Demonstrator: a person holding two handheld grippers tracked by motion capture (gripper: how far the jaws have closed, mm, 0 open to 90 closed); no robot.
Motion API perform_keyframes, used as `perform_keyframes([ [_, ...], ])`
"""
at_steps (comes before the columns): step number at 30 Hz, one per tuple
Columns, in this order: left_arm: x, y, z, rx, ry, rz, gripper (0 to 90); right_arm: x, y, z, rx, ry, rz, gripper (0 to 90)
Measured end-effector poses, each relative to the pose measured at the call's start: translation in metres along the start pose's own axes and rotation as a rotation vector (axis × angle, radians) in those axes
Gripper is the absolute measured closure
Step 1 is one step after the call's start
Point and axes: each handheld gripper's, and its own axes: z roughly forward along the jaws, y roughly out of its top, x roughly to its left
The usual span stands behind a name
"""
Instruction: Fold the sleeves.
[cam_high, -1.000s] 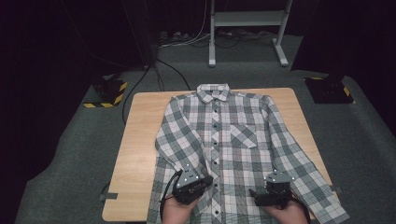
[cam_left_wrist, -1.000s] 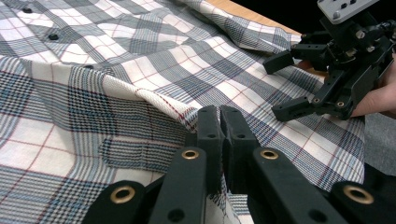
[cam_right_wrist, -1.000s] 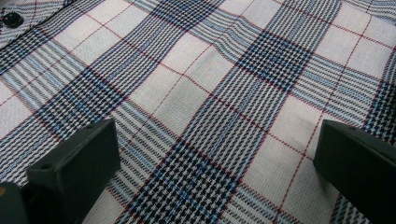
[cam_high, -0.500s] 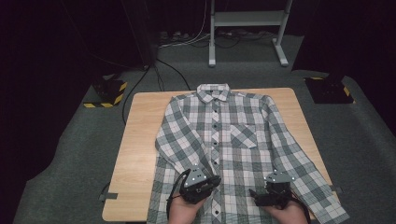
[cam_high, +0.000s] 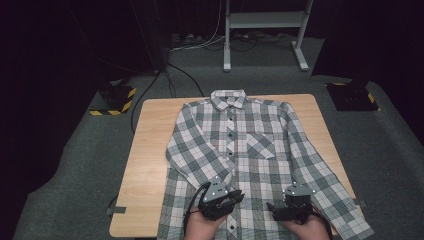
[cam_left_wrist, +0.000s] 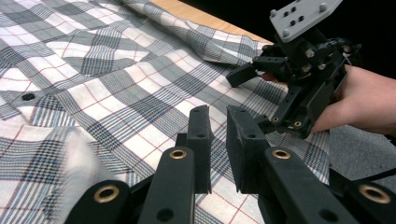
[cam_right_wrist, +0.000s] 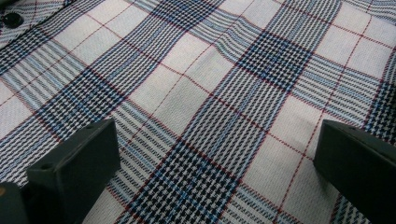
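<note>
A plaid button-up shirt (cam_high: 250, 150) lies flat, front up, on the wooden table (cam_high: 150, 150), collar at the far side. My left gripper (cam_high: 235, 197) hovers over the lower hem beside the button placket, pointing right toward the other hand. Its jaws (cam_left_wrist: 218, 112) have just been opening and stand a narrow gap apart with nothing between them. My right gripper (cam_high: 275, 210) rests low over the shirt's lower right panel. Its jaws (cam_right_wrist: 215, 154) are wide apart, with flat plaid cloth (cam_right_wrist: 224, 70) showing between them, ungripped. From the left gripper view, the right gripper (cam_left_wrist: 250, 98) sits just ahead.
Bare wood (cam_high: 145, 190) lies left of the shirt. Black-and-yellow floor blocks (cam_high: 117, 97) (cam_high: 352, 95) flank the table's far corners. A white metal stand (cam_high: 260, 30) and cables (cam_high: 170, 80) are on the grey carpet behind. The right sleeve (cam_high: 345, 210) hangs past the table's near right corner.
My left gripper has shifted a little to the right and turned toward the right gripper, and its jaws have parted slightly. The right gripper and the shirt have stayed put.
</note>
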Motion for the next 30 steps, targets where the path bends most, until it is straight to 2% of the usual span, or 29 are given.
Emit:
perform_keyframes([
  [4,-0.001,0.002,-0.001,-0.003,-0.002,0.004,77.3,0.0,0.0,0.0,0.0,0.0,0.0,0.0],
  [11,0.013,-0.003,-0.016,-0.007,0.045,-0.02,70.2,0.0,0.0,0.0,0.0,0.0,0.0,0.0],
  [13,0.022,-0.011,-0.025,-0.001,0.077,-0.043,68.6,0.0,0.0,0.0,0.0,0.0,0.0,0.0],
  [15,0.025,-0.015,-0.028,0.003,0.088,-0.049,67.3,0.0,0.0,0.0,0.0,0.0,0.0,0.0],
  [16,0.03,-0.021,-0.034,0.014,0.118,-0.059,64.6,0.0,0.0,0.0,0.0,0.0,0.0,0.0],
  [18,0.033,-0.025,-0.037,0.02,0.13,-0.07,60.7,0.0,0.0,0.0,0.0,0.0,0.0,0.0],
  [19,0.038,-0.033,-0.043,0.031,0.159,-0.089,59.2,0.0,0.0,0.0,0.0,0.0,0.001,0.0],
  [20,0.038,-0.033,-0.043,0.031,0.159,-0.089,57.4,0.0,0.0,0.0,0.0,0.0,0.001,0.0],
  [21,0.044,-0.042,-0.048,0.045,0.192,-0.104,55.9,0.0,0.0,0.0,0.0,0.0,0.001,0.0],
  [22,0.047,-0.046,-0.051,0.053,0.207,-0.113,54.7,0.0,0.0,0.0,0.0,0.0,0.0,0.0],
  [23,0.047,-0.046,-0.051,0.053,0.207,-0.113,53.6,0.0,0.0,0.0,0.0,0.0,0.0,0.0],
  [25,0.054,-0.058,-0.057,0.07,0.237,-0.142,52.0,0.0,0.0,0.0,0.0,0.0,0.0,0.0],
  [30,0.056,-0.072,-0.061,0.096,0.266,-0.152,50.0,0.0,0.0,0.0,0.0,0.0,0.0,0.0],
])
